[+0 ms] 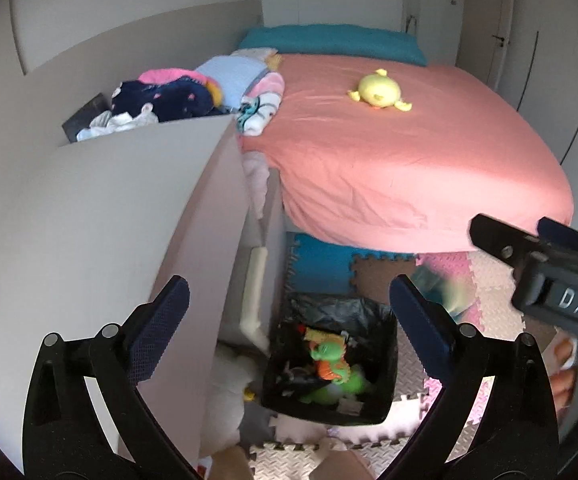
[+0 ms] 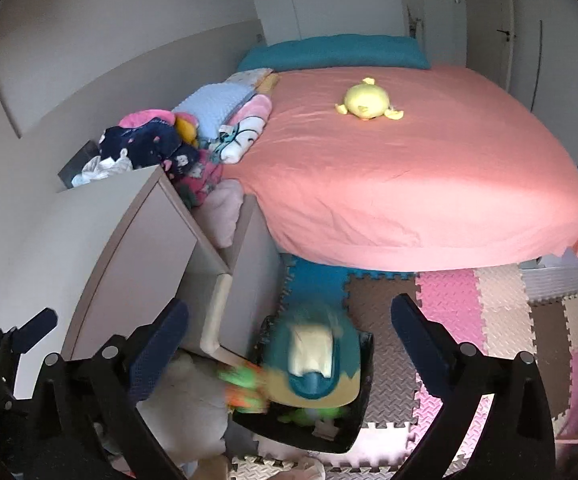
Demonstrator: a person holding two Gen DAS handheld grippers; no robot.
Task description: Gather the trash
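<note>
Bedding comes first by size: the pink bed (image 1: 389, 152) fills the room beyond the black bin (image 1: 329, 364), and a yellow plush (image 1: 377, 92) lies well up on the sheet, far from the bin. Beside the bin stands a pale cabinet (image 1: 129, 216), its corner close to the bin's near wall. The bin sits on foam floor mats (image 2: 489, 312) and already holds a green and orange toy (image 1: 329, 360) among other scraps. In the right wrist view a blurred teal and cream item (image 2: 313, 356) hangs over the bin's mouth, apparently dropping; it looks nearly as wide as the opening, so it may catch the rim (image 2: 363, 364), tip the light bin or bounce onto the mats. The right gripper (image 2: 289, 344) has its fingers spread wide and empty above the bin; the left gripper (image 1: 289, 316), likewise wide and empty, hovers over the bin too, and could clip the cabinet edge if lowered carelessly.
</note>
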